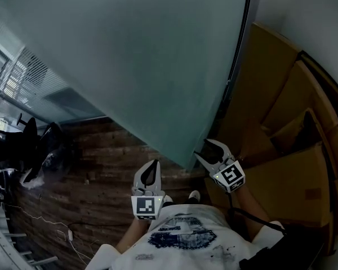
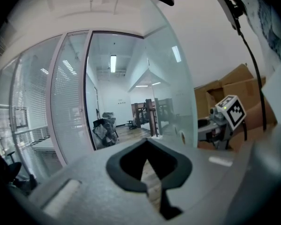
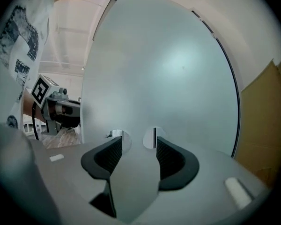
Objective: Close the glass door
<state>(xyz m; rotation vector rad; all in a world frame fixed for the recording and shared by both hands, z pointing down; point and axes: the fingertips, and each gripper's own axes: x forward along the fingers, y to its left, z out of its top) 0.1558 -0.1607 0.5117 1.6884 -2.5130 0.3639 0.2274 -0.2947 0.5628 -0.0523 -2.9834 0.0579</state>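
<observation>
A dark wood-plank floor (image 1: 101,156) runs underfoot, with thin white cables (image 1: 50,224) trailing across it near a black office chair (image 1: 22,145). Stacked brown cardboard boxes (image 1: 293,128) crowd the right side below a plain white wall (image 1: 310,21). Tall glass partition panels with slatted white blinds (image 2: 33,121) line the left (their frames pale). A long ceiling strip light (image 2: 113,63) glows over a far room holding wooden furniture (image 2: 147,111).

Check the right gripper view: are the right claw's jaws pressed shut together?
No: the right claw has its two dark jaws standing clearly apart, with the pale glass door showing in the gap between them.
</observation>
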